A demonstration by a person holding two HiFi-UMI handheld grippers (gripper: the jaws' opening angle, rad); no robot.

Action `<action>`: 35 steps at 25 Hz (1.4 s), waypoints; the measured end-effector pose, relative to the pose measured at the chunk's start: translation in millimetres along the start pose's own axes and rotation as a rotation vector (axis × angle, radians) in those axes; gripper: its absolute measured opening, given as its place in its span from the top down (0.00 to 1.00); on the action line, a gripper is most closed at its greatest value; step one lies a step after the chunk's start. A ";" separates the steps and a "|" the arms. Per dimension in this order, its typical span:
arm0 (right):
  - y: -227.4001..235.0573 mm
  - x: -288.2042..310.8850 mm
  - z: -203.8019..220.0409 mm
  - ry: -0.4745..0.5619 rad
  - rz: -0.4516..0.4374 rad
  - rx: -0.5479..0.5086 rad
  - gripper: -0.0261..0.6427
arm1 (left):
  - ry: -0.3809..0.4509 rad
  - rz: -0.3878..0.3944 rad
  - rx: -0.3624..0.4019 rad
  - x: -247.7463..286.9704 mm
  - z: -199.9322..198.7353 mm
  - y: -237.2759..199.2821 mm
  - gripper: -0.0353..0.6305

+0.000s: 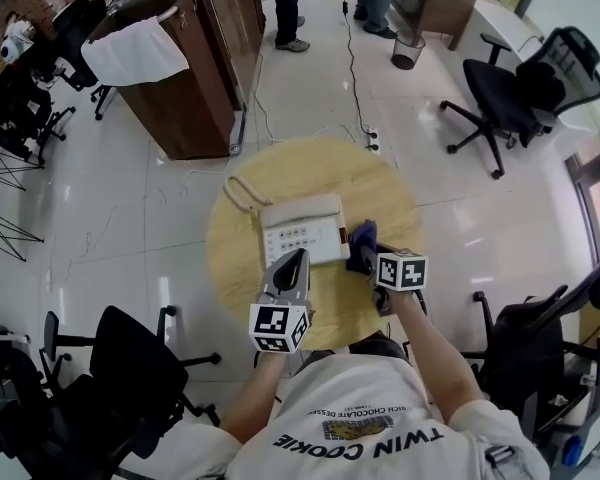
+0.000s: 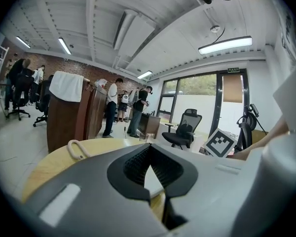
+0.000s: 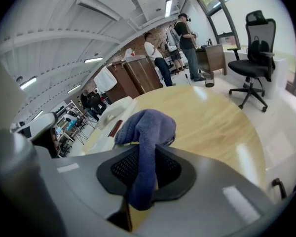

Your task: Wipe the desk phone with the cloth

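The white desk phone (image 1: 300, 230) lies near the middle of the round wooden table (image 1: 280, 173), with its coiled cord (image 1: 241, 196) at its back left. My right gripper (image 1: 368, 260) is shut on a dark blue cloth (image 1: 361, 236), which rests against the phone's right end. In the right gripper view the cloth (image 3: 147, 128) hangs bunched between the jaws, and the phone (image 3: 110, 115) lies just left of it. My left gripper (image 1: 297, 260) hovers at the phone's front edge, its fingers together and nothing in them. The left gripper view shows the cord (image 2: 77, 149) ahead on the left.
A wooden cabinet (image 1: 185, 78) draped with a white cloth stands beyond the table on the left. Black office chairs (image 1: 515, 93) ring the table, one (image 1: 130, 363) close at my left. People (image 1: 290, 8) stand at the back beside a bin (image 1: 408, 51).
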State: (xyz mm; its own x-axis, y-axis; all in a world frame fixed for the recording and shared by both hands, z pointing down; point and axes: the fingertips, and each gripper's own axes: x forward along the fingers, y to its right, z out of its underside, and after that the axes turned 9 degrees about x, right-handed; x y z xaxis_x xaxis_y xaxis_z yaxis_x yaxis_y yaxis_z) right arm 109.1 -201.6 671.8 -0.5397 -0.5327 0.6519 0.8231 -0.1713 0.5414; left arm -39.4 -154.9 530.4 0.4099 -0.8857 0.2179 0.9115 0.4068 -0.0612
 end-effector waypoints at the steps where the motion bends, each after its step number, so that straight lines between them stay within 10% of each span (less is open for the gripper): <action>1: 0.8 2.8 -4.6 -0.009 -0.001 -0.005 0.86 | -0.005 -0.008 -0.001 2.0 0.2 -0.7 0.96; 35: -18.2 97.2 -127.4 -0.074 -0.036 -0.180 0.86 | -0.040 -0.101 -0.039 16.4 -12.1 -40.5 0.96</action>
State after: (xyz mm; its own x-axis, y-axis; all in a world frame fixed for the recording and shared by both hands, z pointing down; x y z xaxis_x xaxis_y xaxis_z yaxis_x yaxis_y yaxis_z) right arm 64.1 -355.8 657.6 -0.5750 -0.4626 0.6748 0.8180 -0.3377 0.4656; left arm -69.1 -188.6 524.6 0.3152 -0.9118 0.2631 0.9489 0.3065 -0.0748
